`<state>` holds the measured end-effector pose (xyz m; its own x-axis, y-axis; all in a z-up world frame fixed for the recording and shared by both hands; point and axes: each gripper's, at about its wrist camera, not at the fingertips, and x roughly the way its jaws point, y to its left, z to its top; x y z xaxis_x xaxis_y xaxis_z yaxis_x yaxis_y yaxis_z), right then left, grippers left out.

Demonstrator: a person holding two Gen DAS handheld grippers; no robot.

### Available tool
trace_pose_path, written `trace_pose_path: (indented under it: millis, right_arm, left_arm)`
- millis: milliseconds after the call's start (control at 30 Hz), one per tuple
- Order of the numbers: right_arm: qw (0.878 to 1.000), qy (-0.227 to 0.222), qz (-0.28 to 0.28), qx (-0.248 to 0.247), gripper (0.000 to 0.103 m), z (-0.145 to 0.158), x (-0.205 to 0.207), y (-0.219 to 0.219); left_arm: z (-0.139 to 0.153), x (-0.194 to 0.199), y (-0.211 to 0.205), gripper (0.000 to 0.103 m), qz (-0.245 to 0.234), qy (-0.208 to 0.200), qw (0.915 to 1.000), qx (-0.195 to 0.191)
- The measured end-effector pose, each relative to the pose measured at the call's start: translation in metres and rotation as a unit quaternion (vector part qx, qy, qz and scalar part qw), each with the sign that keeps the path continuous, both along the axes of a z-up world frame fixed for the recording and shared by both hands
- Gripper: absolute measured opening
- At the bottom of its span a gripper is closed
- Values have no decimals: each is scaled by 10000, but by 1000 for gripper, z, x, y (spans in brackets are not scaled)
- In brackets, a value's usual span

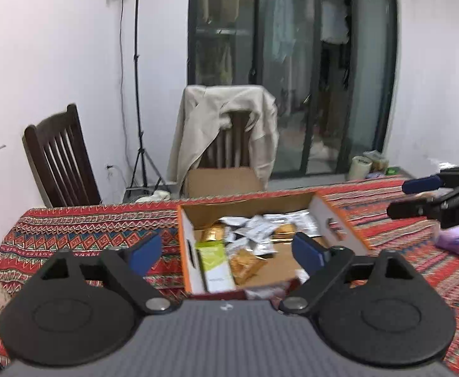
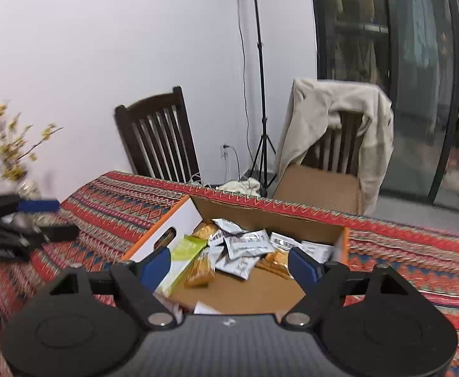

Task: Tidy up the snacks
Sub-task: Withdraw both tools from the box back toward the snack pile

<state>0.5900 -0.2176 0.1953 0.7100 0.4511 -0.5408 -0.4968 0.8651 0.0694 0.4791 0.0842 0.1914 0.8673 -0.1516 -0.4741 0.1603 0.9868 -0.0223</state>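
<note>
Right now I have both tongs spread wide with nothing between their blue pads. On the left wrist view, my left tongs [image 1: 226,251] hang above the open cardboard box [image 1: 339,220], which sits at the centre of the frame on the bench [image 1: 81,229] with its red patterned cloth. Inside the box lie silver packets [image 1: 254,229], golden snack bags [image 1: 245,265] and a green carton [image 1: 212,260] against its left wall, all lower than the pads and clear of them. My right tongs [image 2: 231,265] frame the same box from the other side; the green carton [image 2: 187,256] shows just beside the left pad [image 2: 155,267]. At the right edge of the left view, I see the right tongs [image 1: 418,196] apart too.
</note>
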Motion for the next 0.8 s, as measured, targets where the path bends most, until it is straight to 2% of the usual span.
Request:
trace_pose_path:
  millis: [133,267,467,667,800]
  right_arm:
    - [9995,-284,82,-135,91,4,-69,-24]
    - [9981,-573,92,-202,93,-3,-142,-42]
    - [9940,-1045,-50,-307,97,-24,-239,-60]
    - [9940,-1064,-249,-83,101,-58,-305,-73]
    - [9929,-1066,-532,-62,101,-83,-339,-75]
  left_arm:
    - [9,-61,-11,102,-146,-114,9997,-188]
    - [1,-125,-25,103,-268,-261,9990,-252]
    - [-36,-206,-40,103,-2,-498,9986,-158]
    - [-74,-263,-40,103,336,-322,9983,-355]
    - [-93,-290,-37,103,476,-138,9983,-303]
